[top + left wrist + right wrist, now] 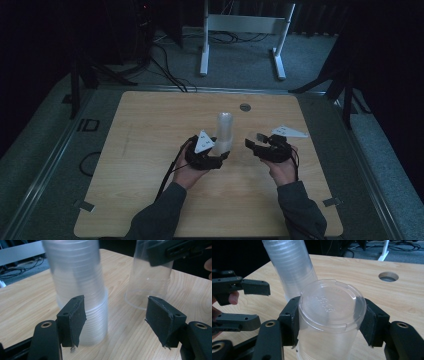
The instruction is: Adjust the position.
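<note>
While my right gripper (329, 322) clamps the single upturned cup (329, 315) standing upright on the table (150, 200), the cup stack (224, 132) stands just left of it, against one pad of my left gripper (117, 320), jaws not gripping it.

Your left hand-held gripper (216, 156) sits low, its jaws standing apart with neither pad pressing. Your right hand-held gripper (332, 322) has both pads clamped tight. Both your forearms reach forward, side by side.
</note>
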`<state>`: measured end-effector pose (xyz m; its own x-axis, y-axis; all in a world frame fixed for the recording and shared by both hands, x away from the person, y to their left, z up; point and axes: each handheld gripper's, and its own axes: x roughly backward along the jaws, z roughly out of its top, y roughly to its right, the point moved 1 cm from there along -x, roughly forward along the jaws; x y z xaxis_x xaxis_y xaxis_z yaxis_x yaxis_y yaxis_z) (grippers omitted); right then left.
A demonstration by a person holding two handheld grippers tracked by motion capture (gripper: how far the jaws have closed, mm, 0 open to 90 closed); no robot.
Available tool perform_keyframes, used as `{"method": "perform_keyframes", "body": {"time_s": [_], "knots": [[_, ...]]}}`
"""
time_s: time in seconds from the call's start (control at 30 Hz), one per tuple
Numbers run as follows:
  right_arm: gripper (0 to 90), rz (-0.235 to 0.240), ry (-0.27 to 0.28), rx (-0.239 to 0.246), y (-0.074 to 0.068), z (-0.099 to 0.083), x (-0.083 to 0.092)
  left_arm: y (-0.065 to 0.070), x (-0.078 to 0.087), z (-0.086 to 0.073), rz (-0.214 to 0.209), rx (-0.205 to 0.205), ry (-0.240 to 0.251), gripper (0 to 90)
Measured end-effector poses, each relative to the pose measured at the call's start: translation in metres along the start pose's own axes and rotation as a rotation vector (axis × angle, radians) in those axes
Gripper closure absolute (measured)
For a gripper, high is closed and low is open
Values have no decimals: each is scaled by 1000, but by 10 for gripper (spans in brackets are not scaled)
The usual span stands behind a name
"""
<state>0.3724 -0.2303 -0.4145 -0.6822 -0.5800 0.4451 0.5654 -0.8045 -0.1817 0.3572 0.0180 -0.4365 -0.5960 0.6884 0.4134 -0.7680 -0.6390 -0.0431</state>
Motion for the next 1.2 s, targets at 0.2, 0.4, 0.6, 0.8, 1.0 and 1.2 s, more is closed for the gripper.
{"method": "perform_keyframes", "body": {"time_s": [0.2,0.4,0.6,0.8,1.0,1.2], "knots": [[407,13,12,-35,0,-5,2,8,-7,3,-30,-11,-1,318],[408,62,34,-107,0,-14,2,18,-17,5,-62,-20,-9,313],[408,76,41,-136,0,-15,2,22,-24,5,-74,-18,-17,299],[408,93,52,-162,1,-15,4,26,-33,5,-79,-11,-28,233],[408,105,60,-173,1,-15,4,27,-35,6,-86,-8,-23,191],[408,148,75,-225,1,-16,5,28,-41,5,-99,11,-15,187]]}}
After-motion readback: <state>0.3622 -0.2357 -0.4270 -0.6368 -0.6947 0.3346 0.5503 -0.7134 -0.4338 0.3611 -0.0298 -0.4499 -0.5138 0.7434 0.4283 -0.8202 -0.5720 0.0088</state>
